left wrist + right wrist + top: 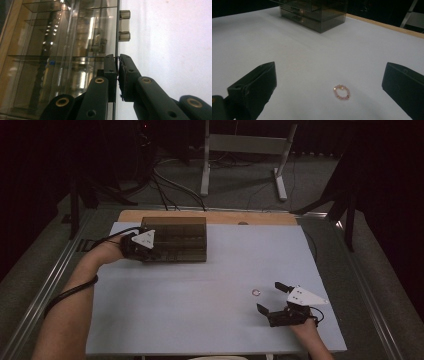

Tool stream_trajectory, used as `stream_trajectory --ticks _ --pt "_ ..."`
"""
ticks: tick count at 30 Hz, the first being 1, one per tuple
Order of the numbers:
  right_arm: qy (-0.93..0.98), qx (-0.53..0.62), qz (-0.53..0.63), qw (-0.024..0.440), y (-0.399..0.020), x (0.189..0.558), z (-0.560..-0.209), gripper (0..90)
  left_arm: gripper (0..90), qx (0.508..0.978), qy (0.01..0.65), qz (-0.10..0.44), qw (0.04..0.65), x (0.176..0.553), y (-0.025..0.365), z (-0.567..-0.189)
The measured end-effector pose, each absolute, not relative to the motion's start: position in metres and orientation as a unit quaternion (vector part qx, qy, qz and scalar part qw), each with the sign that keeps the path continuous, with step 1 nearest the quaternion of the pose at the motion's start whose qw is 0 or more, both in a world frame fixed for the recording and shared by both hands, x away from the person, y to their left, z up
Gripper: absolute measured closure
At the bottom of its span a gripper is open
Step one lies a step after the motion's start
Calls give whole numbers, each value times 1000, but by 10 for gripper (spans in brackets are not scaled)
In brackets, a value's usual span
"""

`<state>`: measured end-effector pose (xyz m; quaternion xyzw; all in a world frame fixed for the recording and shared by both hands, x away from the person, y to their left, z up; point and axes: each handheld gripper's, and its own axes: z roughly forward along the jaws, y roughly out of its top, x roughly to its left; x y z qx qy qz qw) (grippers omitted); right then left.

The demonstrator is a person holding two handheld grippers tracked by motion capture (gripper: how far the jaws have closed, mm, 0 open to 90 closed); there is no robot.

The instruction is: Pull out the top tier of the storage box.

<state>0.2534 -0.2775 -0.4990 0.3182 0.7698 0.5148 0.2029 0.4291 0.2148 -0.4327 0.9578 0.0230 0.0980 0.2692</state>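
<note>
Writing is nowhere legible on anything I can see; the box carries no readable label or brand.

My left claw [117, 75] is pinched nearly shut on a thin edge of the smoky, see-through organiser box [180, 237], its two black jaws clamped together on a panel that runs straight between them in the left gripper view. That box is dark tinted clear plastic with several drawers or shelves stacked inside, and a small translucent hinge [124, 25] sits on the same edge farther along. It stands at the far left of the white worktop [210, 320], against the wooden strip at the back.

My right claw [272, 297] is wide open and holds nothing. Between and just ahead of its jaws lies a small beaded ring [341, 92], pale pink beads with a few gold ones, flat on the worktop and touching neither jaw. In the high view the ring sits near the right front part of the worktop, well apart from the box.
</note>
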Motion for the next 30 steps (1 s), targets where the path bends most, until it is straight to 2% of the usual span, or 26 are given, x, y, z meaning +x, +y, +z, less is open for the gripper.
stream_trajectory --ticks 19,30 --pt "770 319 515 200 -276 255 -499 1 885 960 -15 79 268 406 219 -432" --pt "769 319 516 202 -276 255 -499 1 884 959 -5 79 273 403 218 -434"
